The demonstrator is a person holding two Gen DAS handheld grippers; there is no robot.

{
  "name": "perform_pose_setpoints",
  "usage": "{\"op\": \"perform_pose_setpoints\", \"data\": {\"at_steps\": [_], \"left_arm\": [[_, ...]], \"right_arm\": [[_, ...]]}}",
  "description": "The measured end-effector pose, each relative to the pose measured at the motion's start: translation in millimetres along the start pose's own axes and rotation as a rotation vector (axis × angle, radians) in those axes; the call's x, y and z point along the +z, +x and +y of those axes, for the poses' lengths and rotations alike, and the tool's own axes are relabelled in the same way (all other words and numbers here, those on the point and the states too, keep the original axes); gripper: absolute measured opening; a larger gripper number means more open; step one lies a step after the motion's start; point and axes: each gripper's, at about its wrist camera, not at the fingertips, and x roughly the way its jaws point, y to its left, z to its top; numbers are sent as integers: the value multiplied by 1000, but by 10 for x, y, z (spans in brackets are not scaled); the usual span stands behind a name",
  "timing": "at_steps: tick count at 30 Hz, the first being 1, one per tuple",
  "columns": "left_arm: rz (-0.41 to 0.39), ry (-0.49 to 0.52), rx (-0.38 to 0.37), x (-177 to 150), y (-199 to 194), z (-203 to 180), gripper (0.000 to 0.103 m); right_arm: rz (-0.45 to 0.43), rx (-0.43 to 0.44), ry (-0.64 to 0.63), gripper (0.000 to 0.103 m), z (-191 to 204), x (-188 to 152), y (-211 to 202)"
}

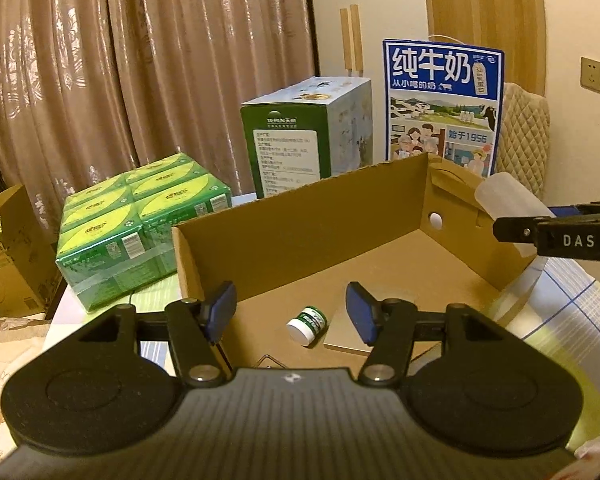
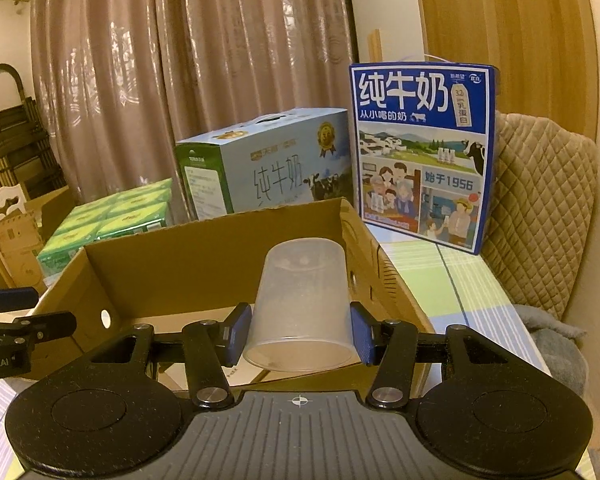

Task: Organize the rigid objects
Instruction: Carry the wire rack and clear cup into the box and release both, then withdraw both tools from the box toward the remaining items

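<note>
An open brown cardboard box (image 1: pixel 300 220) stands on the table; it also shows in the right wrist view (image 2: pixel 172 264). A small white jar with a green label (image 1: pixel 307 323) lies on its side on the box floor. My left gripper (image 1: pixel 291 312) is open and empty just above and in front of the jar. My right gripper (image 2: pixel 298 332) is shut on a translucent plastic cup (image 2: pixel 302 304), held over the box's right part, its mouth toward the camera. The cup (image 1: pixel 508 196) and right gripper arm enter the left wrist view from the right.
A shrink-wrapped pack of green cartons (image 1: pixel 140 224) sits left of the box. A green-and-white milk carton case (image 1: pixel 308 136) and a blue milk case (image 1: pixel 444 104) stand behind it. A quilted chair back (image 2: pixel 540 208) is at right. Curtains hang behind.
</note>
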Motion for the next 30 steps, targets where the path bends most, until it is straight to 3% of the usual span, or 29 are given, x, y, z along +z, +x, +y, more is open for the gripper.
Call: {"op": "perform_pose_setpoints", "data": {"at_steps": [13,19,30], "left_arm": [[-6,-4,-4,14,-7,-3,56],[-12,-5,-5,15,-26,-16,56],[-45,-1,-5,28,-211,-48,56]], "right_arm": [[-35,3,17,50,-55,-5,0],[-79,-4,72,61,-136,41,-55],[-133,-14,90,63,-130,89,-282]]}}
